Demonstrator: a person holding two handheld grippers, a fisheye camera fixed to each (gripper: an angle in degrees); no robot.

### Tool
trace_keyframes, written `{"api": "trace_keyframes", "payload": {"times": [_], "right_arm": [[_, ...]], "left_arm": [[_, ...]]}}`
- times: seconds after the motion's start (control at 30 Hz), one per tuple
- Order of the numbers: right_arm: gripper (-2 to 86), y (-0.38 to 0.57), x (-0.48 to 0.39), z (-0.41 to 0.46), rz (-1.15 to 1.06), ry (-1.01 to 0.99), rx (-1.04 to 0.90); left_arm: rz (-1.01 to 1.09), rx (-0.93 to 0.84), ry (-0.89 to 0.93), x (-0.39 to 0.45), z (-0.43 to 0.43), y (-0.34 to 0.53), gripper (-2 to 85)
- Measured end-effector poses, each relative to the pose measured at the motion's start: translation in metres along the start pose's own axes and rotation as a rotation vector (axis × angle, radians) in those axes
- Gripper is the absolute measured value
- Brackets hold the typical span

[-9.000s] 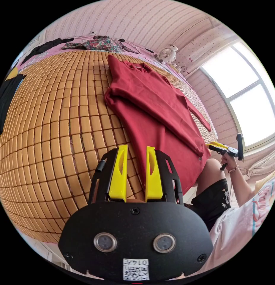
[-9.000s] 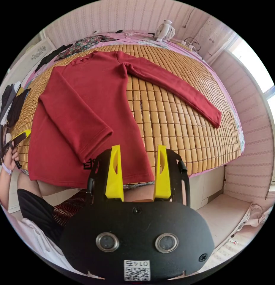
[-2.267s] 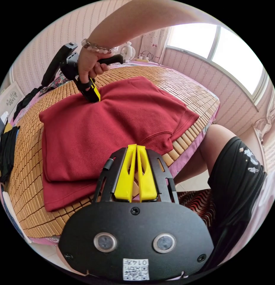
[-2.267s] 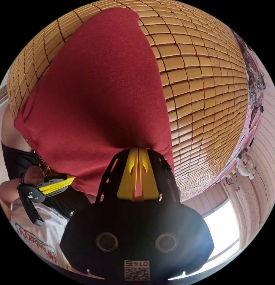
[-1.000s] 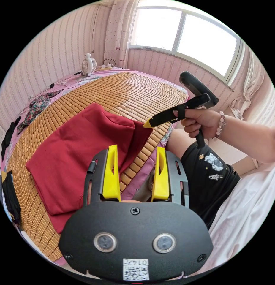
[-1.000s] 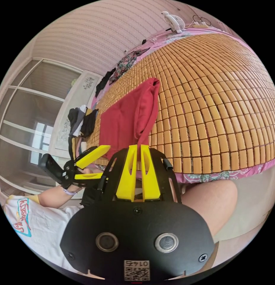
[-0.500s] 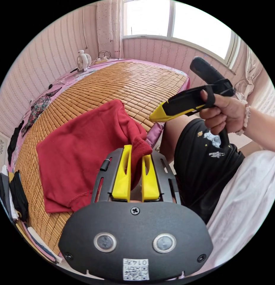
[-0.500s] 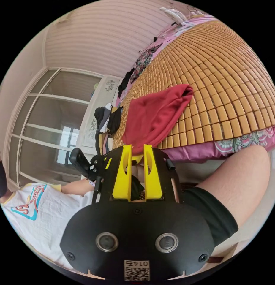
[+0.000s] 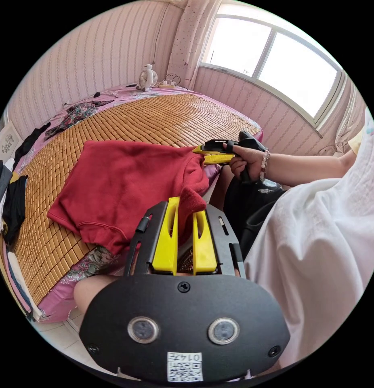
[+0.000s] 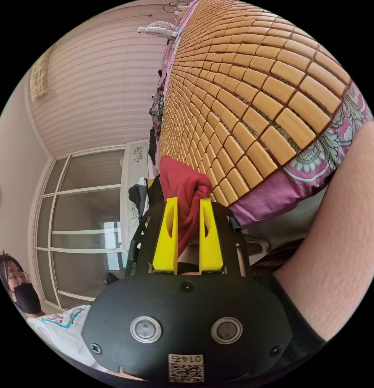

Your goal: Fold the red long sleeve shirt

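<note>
The left gripper (image 9: 185, 226) has its yellow jaws nearly together on a bunched corner of the red long sleeve shirt (image 9: 126, 186); a second ago those jaws stood apart with nothing between them. The right gripper (image 10: 188, 232) likewise pinches a thick wad of red cloth, having let go and taken hold afresh. The shirt, already folded into a compact pad, has slid to the near edge of the woven bamboo mat (image 9: 154, 117), one corner hanging over the pink floral sheet (image 9: 70, 279). I judge they mean to lift it away or make a last fold.
</note>
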State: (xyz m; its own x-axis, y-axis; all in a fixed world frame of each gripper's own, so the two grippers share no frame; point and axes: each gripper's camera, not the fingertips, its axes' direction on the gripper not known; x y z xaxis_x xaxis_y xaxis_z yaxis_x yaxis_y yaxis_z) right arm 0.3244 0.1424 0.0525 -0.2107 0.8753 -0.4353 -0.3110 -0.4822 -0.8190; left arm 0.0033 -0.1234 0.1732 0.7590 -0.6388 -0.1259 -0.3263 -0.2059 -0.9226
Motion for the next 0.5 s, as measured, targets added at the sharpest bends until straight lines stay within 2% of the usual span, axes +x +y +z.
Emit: {"api": "trace_keyframes", "payload": {"times": [0.1,0.23,0.37,0.5], "right_arm": [[6.9,0.012,-0.007,-0.018,-0.016,-0.109,0.044],[5.1,0.032,-0.038,-0.044,-0.109,-0.116,0.070],[5.0,0.044,-0.095,-0.048,-0.262,0.012,0.025],[5.1,0.022,-0.168,0.003,-0.401,0.109,-0.084]], "left_arm": [[-0.003,0.037,0.001,-0.006,-0.015,0.004,3.9],[-0.089,0.120,0.131,-0.025,-0.039,0.009,3.8],[-0.152,0.195,0.191,-0.043,-0.056,0.018,3.8],[-0.248,0.266,0.162,-0.068,-0.072,0.027,3.9]]}}
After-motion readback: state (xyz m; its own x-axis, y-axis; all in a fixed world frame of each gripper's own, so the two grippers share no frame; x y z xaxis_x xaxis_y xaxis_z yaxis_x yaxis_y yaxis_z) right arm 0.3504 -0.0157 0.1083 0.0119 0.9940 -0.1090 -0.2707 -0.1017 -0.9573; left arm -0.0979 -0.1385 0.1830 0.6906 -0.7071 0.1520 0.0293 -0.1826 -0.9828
